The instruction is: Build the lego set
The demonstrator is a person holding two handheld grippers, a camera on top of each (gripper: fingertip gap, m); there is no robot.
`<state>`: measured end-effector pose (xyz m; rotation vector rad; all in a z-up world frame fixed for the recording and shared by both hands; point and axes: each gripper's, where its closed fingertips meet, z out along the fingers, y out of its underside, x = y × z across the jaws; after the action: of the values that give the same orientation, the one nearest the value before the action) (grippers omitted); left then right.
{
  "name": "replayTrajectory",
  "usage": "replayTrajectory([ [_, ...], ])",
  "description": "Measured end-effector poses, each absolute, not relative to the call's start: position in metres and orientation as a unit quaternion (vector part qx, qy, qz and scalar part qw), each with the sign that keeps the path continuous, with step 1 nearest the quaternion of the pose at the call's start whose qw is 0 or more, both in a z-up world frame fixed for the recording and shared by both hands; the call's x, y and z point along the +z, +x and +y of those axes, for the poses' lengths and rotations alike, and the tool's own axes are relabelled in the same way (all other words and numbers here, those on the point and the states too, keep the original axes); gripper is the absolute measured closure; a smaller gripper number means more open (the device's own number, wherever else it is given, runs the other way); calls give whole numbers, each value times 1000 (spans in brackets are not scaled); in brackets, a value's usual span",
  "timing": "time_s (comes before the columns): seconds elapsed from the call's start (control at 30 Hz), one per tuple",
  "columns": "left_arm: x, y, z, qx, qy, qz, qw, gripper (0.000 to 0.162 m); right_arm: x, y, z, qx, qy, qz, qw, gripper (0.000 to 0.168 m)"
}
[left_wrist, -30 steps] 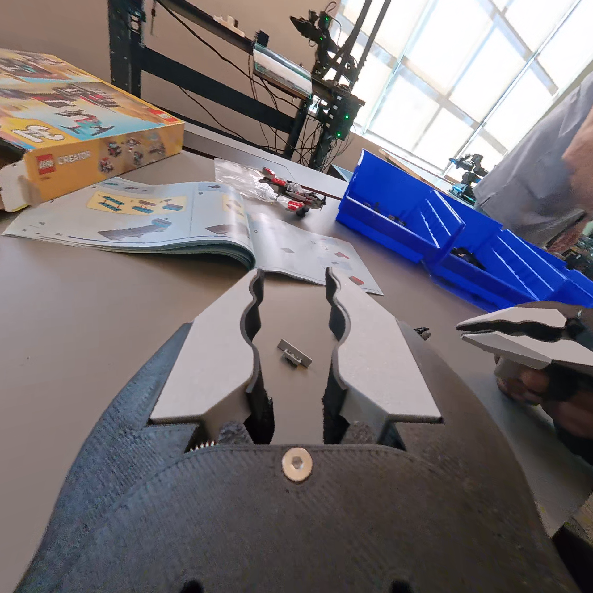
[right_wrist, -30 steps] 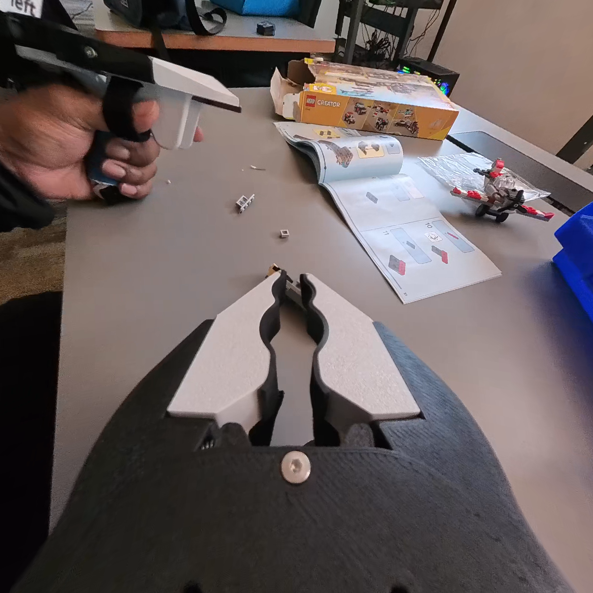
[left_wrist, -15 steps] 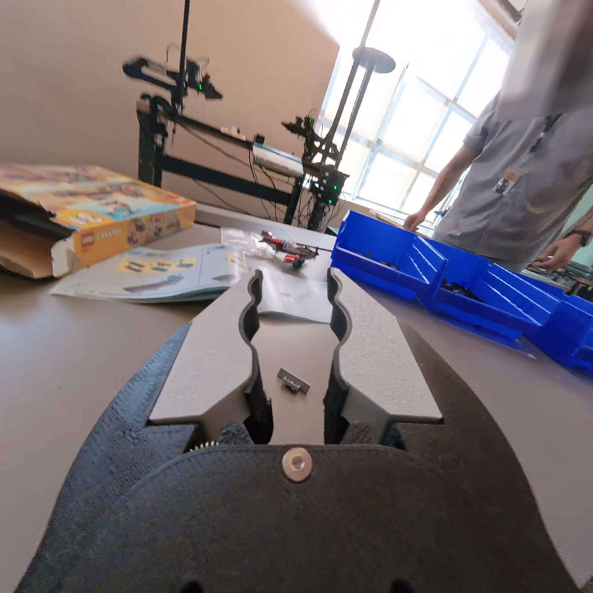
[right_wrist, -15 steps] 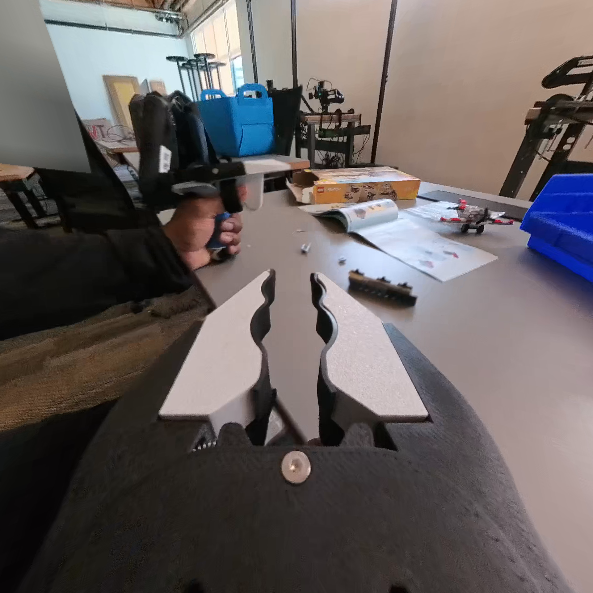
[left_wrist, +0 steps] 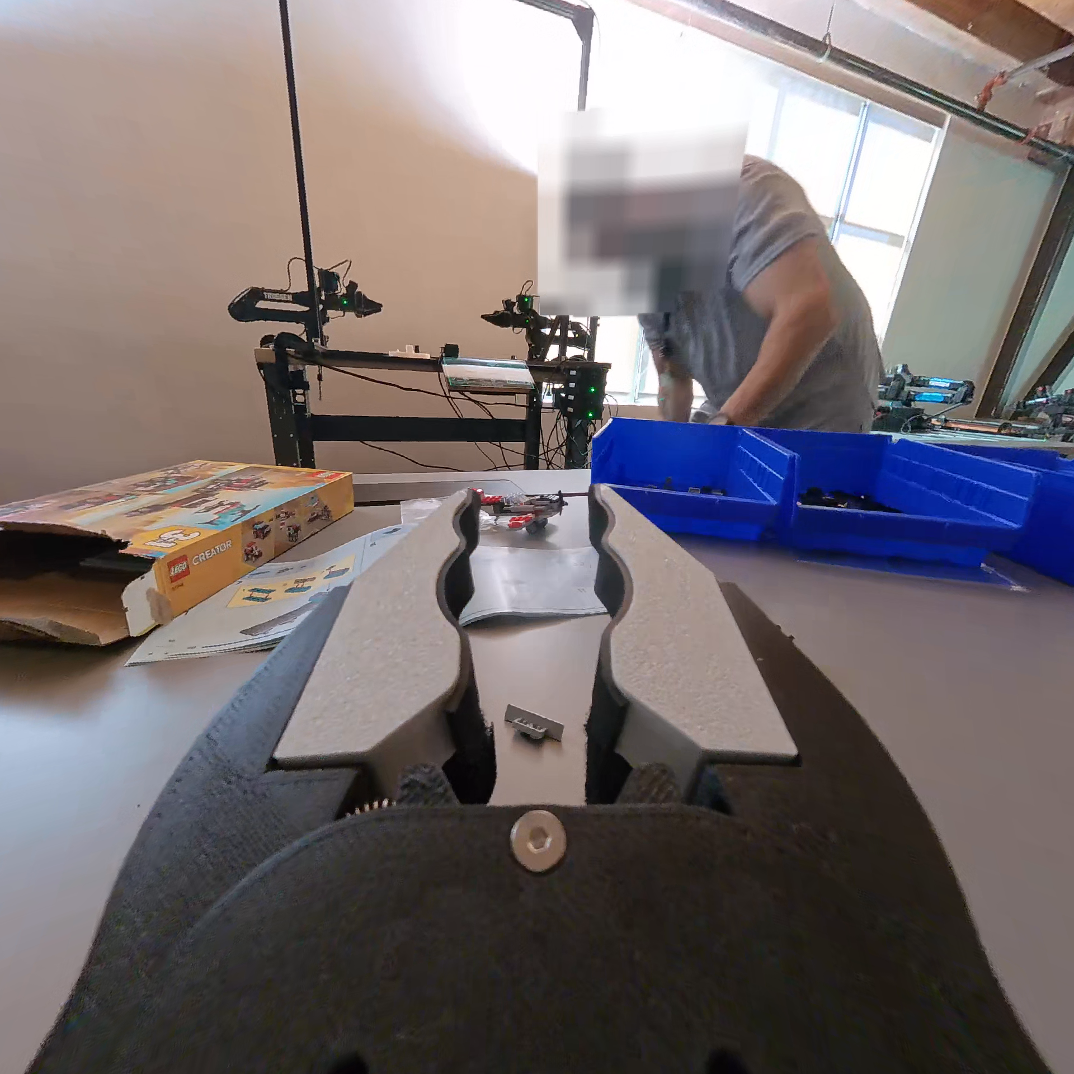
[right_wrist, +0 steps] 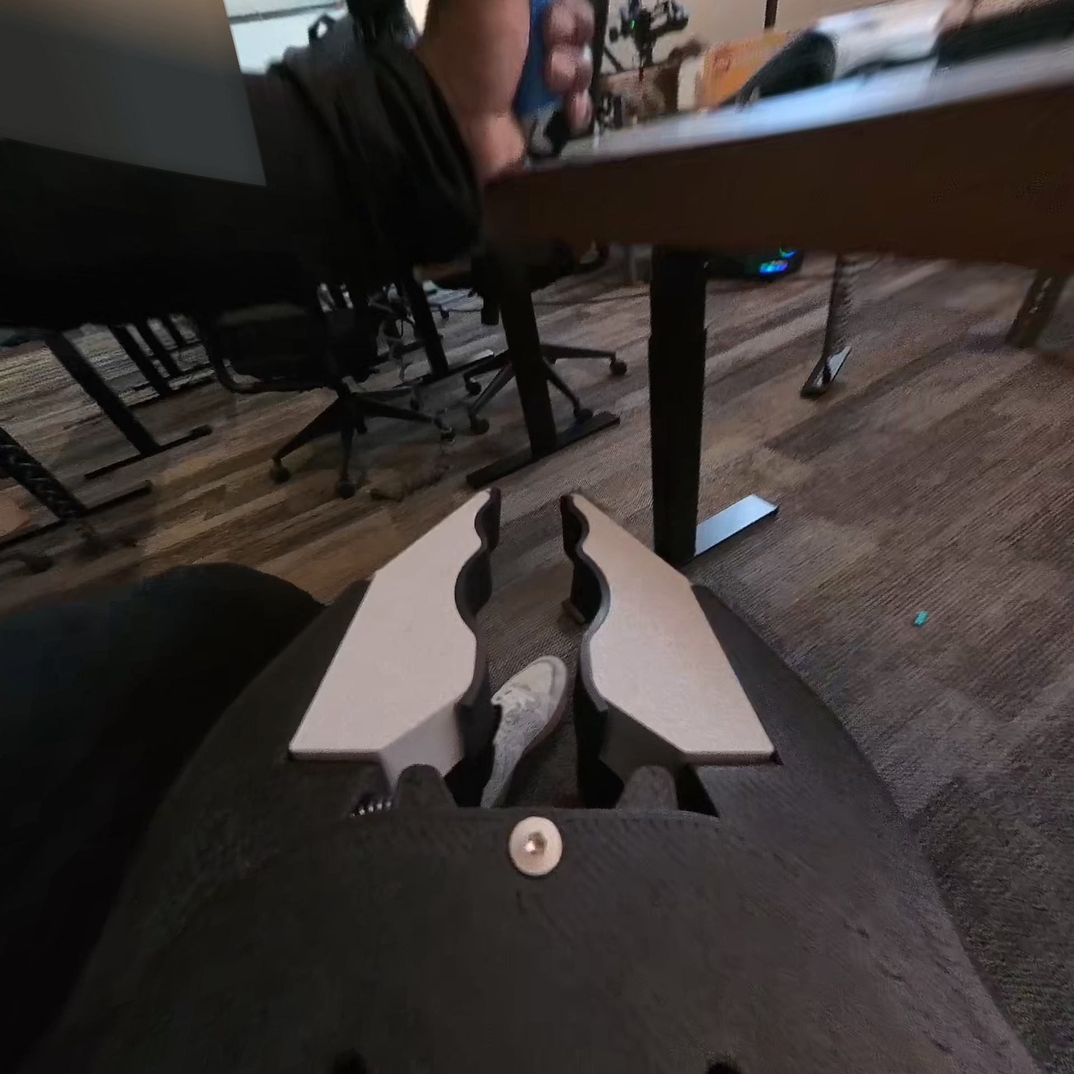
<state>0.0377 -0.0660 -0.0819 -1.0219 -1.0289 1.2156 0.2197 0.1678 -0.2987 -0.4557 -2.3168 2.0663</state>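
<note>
My left gripper (left_wrist: 530,501) is open and low over the grey table (left_wrist: 872,668). A small grey lego piece (left_wrist: 533,723) lies on the table between the bases of its fingers, untouched. Beyond the tips lie the open instruction booklet (left_wrist: 523,581) and a small red and grey lego plane (left_wrist: 523,508). My right gripper (right_wrist: 527,504) is open and empty, below the table's edge (right_wrist: 755,197), pointing at the carpet. The hand holding the left gripper (right_wrist: 546,87) shows blurred above the table.
The yellow lego box (left_wrist: 174,534) lies open at the left. Blue bins (left_wrist: 813,494) with dark pieces stand at the back right, and a person in a grey shirt (left_wrist: 802,348) leans behind them. Under the table are its black legs (right_wrist: 674,395), office chairs (right_wrist: 348,395) and a shoe (right_wrist: 523,715). Spacing between my two grippers at the tips: around 35 cm. The right gripper is farther from the small grey lego piece (left_wrist: 533,723), some 30 cm, than the left, some 12 cm.
My right gripper let go of the dark lego strip, opened, and dropped from the table top to below its edge. My left gripper tilted up and lower; the grey piece stays between its fingers.
</note>
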Motion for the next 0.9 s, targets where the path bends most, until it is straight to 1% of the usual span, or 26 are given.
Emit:
replayTrajectory([
  [0.1,-81,38,-64,523,-442,-435,584,125,-324,231,154,643,-144,-752,-19,147],
  [0.17,-82,38,-65,519,-441,-438,587,126,-332,237,146,634,-135,-761,-32,147],
  [0.57,-81,37,-65,516,-441,-438,589,126,-346,242,122,624,-103,-773,-51,147],
  [0.9,-83,35,-66,516,-443,-441,585,126,-355,237,131,621,-113,-774,-46,147],
])
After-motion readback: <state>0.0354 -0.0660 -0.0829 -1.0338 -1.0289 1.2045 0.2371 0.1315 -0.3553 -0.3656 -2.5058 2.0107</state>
